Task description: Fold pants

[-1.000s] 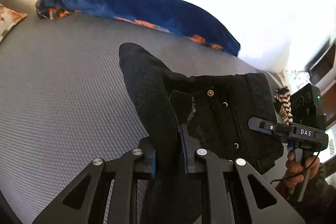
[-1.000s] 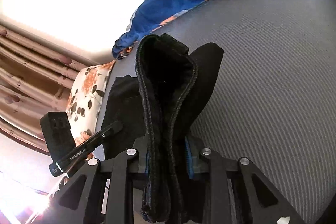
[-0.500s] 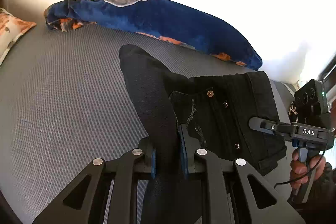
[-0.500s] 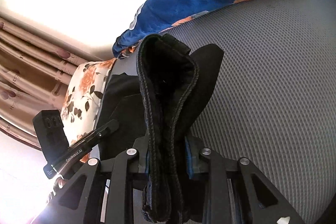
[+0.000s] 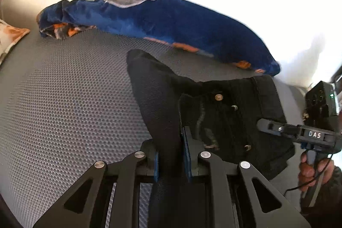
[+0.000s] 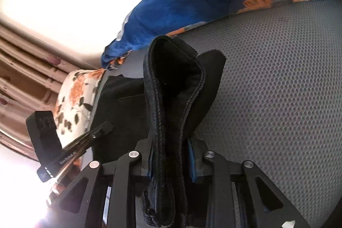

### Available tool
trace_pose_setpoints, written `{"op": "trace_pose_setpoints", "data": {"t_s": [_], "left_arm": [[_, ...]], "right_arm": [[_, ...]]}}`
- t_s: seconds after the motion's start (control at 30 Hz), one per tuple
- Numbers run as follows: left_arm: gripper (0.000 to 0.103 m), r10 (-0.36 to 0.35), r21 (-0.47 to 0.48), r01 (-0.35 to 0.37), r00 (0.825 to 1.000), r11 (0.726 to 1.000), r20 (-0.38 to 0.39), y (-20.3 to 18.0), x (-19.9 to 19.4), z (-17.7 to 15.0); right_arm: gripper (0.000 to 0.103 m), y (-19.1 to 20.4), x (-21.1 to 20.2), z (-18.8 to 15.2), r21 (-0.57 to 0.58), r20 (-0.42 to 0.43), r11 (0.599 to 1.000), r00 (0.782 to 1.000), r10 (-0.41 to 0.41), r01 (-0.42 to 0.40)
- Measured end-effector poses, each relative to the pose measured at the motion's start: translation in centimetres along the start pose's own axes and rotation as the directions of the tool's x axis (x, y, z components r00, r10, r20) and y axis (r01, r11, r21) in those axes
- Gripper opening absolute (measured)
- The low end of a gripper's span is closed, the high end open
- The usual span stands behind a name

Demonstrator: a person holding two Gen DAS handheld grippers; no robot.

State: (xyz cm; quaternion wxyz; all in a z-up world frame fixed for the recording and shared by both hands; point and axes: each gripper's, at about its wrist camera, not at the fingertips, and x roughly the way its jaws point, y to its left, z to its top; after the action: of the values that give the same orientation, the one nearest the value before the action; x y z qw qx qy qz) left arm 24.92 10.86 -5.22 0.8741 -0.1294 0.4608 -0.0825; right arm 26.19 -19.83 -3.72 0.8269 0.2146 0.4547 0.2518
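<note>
- A pair of black denim pants (image 5: 230,121) is seen lifted partly off a grey, dimpled mesh-textured mattress surface (image 5: 74,99), held at two places.
- In the left wrist view, the left gripper (image 5: 171,155) is closed narrowly on a thick fold of the black fabric; the blue pads (image 5: 187,155) are pressed against the cloth on both sides.
- Beyond that fold, the waistband part with metal buttons and rivets (image 5: 218,96) is spread out toward the right of the same view.
- In the right wrist view, the right gripper (image 6: 171,160) is clamped on a bunched, stitched edge of the pants, which stands up from between the fingers as a tall loop.
- The right gripper is also seen at the right edge of the left wrist view, with its handle grasped by a person's hand (image 5: 310,170).
- A crumpled dark blue blanket with orange patches (image 5: 171,22) is laid along the far side of the mattress, apart from the pants.
- A white pillow with an orange floral print (image 6: 74,95) is seen at the mattress edge, beside beige curtains (image 6: 19,61).
</note>
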Motion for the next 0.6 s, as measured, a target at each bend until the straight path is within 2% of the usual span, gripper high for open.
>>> {"op": "trace_pose_setpoints", "data": {"t_s": [0.07,0.1,0.17,0.23,0.27,0.4,0.47,0.53,0.6], "left_arm": [[0.021,0.009,-0.009,-0.01,1.0,1.0,-0.015,0.9,0.9,-0.5],[0.023,0.008,-0.018,-0.009,1.0,1.0,-0.023,1.3,1.2,-0.8],[0.029,0.02,-0.029,-0.02,0.999,0.999,-0.026,2.0,2.0,-1.4],[0.041,0.04,-0.028,-0.04,0.999,0.999,-0.02,2.3,2.5,-1.9],[0.043,0.049,-0.029,-0.05,0.999,0.998,-0.017,2.5,2.9,-2.1],[0.049,0.048,-0.033,-0.047,0.999,0.998,0.018,2.7,3.0,-2.7],[0.056,0.082,-0.03,-0.081,0.996,0.996,0.021,2.4,2.5,-3.2],[0.056,0.1,-0.039,-0.099,0.995,0.994,0.01,2.0,1.7,-3.6],[0.056,0.125,-0.038,-0.125,0.992,0.991,0.007,1.6,0.7,-4.1]], "right_arm": [[0.024,-0.4,0.7,0.1,-0.009,0.002,0.999,0.999,-0.048,0.048],[0.027,-0.7,1.1,-0.1,-0.027,0.007,0.994,0.994,-0.108,0.108],[0.034,-1.1,1.6,-0.5,-0.032,0.007,0.988,0.988,-0.153,0.153],[0.047,-1.0,1.9,-1.0,-0.071,0.031,0.976,0.979,-0.203,0.205],[0.048,-0.9,2.0,-1.4,-0.089,0.047,0.966,0.97,-0.24,0.243],[0.05,-0.9,1.9,-1.8,-0.104,0.074,0.952,0.957,-0.28,0.287],[0.051,-0.8,1.7,-2.0,-0.105,0.078,0.948,0.953,-0.292,0.299],[0.056,-0.4,1.2,-2.5,-0.116,0.081,0.938,0.944,-0.319,0.326],[0.057,0.2,0.5,-3.3,-0.137,0.087,0.927,0.936,-0.341,0.35]]}}
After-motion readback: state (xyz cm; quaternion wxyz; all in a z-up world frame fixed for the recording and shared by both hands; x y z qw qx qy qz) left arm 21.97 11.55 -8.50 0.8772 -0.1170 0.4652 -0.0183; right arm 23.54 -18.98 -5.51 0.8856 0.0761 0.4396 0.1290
